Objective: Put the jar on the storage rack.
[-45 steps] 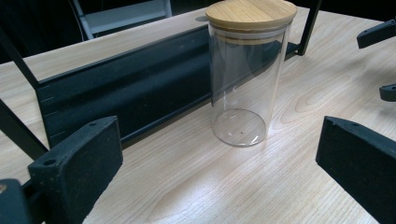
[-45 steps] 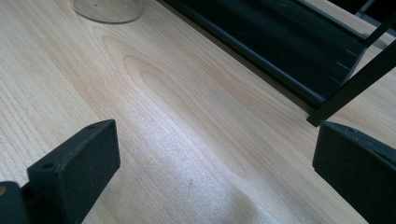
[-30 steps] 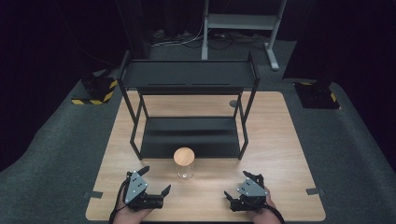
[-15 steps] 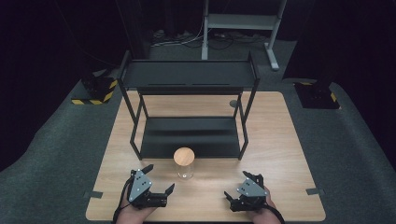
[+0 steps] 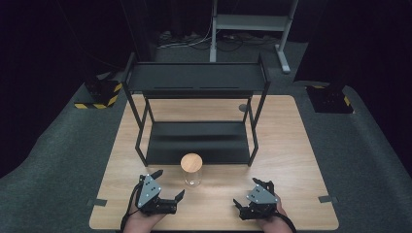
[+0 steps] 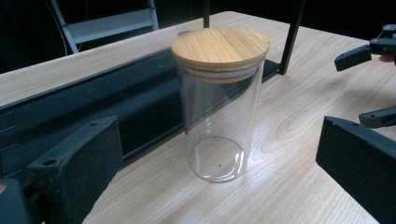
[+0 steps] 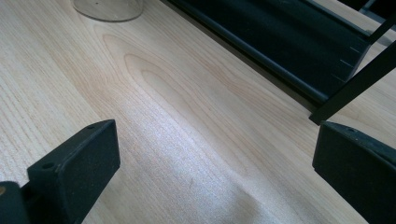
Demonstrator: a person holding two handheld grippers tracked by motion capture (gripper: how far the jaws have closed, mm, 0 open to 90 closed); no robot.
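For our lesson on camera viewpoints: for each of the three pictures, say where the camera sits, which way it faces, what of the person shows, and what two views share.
High view: fixed above the person's side, looking forward and down on the table and black rack; both hands show, with the left gripper and right gripper.
Left gripper view: rides the left gripper, facing the glass jar between its open jaws.
Right gripper view: rides the right gripper, facing bare tabletop and the rack's base.
Shared: the jar and rack appear in all three views.

- No readable text, label, brand or number on the glass jar point(image 6: 218, 107) or its wooden lid point(image 6: 220, 45).
- Black-and-yellow hazard stripes (a warning marking, no words) edge a floor block point(image 5: 99, 95) beyond the tabletop's far left corner.
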